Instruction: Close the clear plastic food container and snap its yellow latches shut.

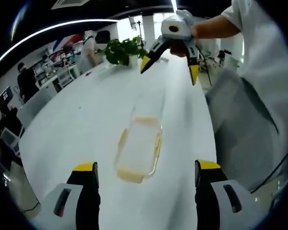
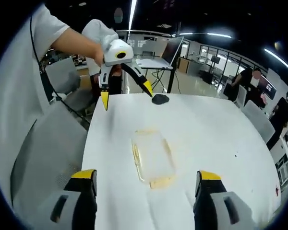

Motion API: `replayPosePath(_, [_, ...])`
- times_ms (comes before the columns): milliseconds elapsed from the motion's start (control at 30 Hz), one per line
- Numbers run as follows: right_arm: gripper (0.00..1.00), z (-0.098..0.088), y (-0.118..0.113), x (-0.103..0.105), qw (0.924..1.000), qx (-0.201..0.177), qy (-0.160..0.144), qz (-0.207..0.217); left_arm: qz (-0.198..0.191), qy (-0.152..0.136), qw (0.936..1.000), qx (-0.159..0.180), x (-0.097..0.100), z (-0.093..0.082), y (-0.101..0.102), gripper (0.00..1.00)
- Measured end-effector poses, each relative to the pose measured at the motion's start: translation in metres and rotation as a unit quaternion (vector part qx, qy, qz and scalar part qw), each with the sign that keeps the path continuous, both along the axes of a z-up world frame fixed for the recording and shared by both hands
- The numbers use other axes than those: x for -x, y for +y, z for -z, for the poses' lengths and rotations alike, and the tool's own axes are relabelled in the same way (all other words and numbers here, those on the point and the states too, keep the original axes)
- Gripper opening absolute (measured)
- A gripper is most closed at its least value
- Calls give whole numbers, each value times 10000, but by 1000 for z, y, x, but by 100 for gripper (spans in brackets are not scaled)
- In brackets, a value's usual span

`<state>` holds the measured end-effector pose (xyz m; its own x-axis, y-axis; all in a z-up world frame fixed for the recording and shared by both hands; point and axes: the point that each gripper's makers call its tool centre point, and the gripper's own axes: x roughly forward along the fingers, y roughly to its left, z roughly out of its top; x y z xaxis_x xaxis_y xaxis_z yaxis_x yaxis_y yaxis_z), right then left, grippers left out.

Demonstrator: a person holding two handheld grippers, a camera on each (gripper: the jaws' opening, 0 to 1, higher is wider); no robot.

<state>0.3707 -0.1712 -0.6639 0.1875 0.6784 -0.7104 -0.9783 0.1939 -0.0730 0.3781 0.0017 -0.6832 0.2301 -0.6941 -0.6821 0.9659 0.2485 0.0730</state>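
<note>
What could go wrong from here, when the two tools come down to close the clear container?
1. The clear container lies loose on the smooth white table, so a push from one side may slide it.
2. It is transparent and the yellow latches look faint, so a tool could miss them.
3. Both the left tool and the right tool hang open above it; uneven pressing could leave one latch unsnapped.

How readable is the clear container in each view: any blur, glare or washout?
Left gripper view: container soft, its clear walls fading into the bright white table; yellow latches give its outline. Right gripper view: container similarly faint, slightly sharper; fisheye bends the table edge.
</note>
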Motion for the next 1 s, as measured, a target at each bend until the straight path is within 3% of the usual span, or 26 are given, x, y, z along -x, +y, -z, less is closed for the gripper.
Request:
replayPosePath(633, [73, 36, 2, -25, 9985, 468, 130, -249, 410, 180, 9979, -478, -14, 36, -7, 75])
replayPosePath(867, [64, 47, 4, -27, 9967, 655, 141, -450, 535, 251, 9959, -692, -17, 51, -6, 73])
replayPosePath(933, [65, 52, 4, -28, 9962, 725, 146, -470, 510, 204, 9938, -969, -22, 57, 0, 71])
replayPosePath(1000, [65, 57, 4, -26, 9953, 782, 253, -511, 498, 325, 9947, -835, -22, 59, -3, 72])
